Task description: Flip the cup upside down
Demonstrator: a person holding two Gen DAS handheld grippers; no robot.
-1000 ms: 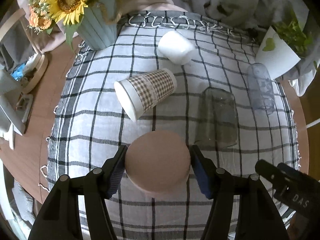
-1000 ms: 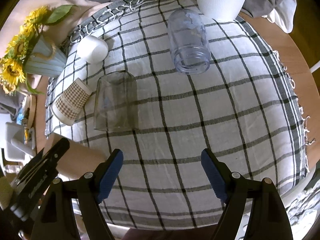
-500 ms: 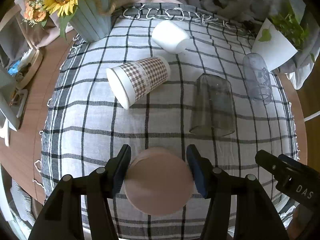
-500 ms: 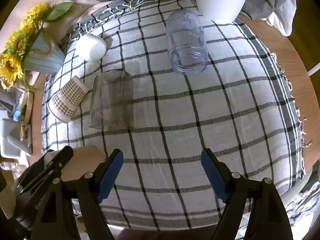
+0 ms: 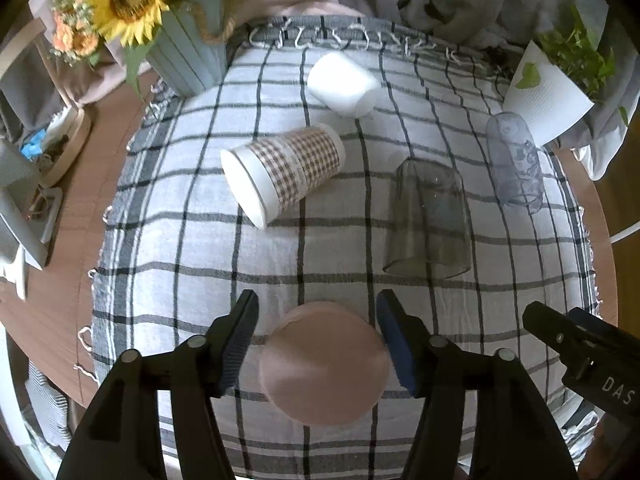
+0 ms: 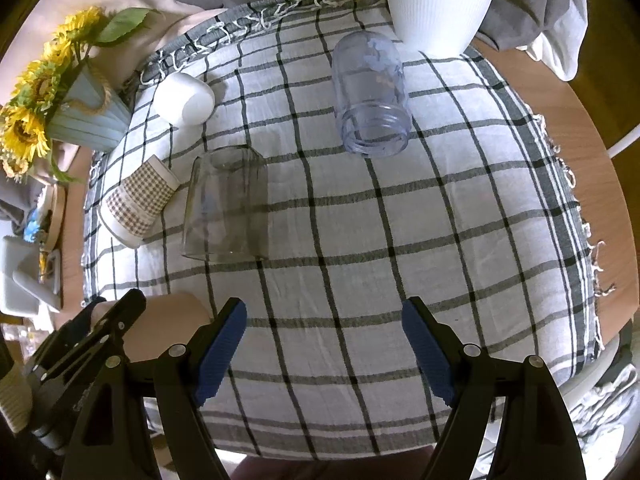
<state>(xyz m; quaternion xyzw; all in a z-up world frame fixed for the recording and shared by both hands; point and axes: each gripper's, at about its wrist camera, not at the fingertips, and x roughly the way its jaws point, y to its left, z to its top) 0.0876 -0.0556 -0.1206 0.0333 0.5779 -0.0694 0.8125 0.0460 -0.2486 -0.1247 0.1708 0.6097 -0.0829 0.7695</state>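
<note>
A pink cup stands upside down on the checked cloth near the front edge, its flat base facing me. My left gripper is open around it, with a gap showing between each blue pad and the cup. The cup also shows in the right wrist view, partly behind the left gripper's black body. My right gripper is open and empty above the cloth, to the right of the cup.
A checked paper cup and a white cup lie on their sides. A clear glass and a bluish plastic cup stand upside down. A sunflower vase and a white plant pot stand at the back.
My left gripper has opened and let go of the pink cup, then drawn back and up a little. The cup stays upside down on the cloth. The right gripper has barely moved.
</note>
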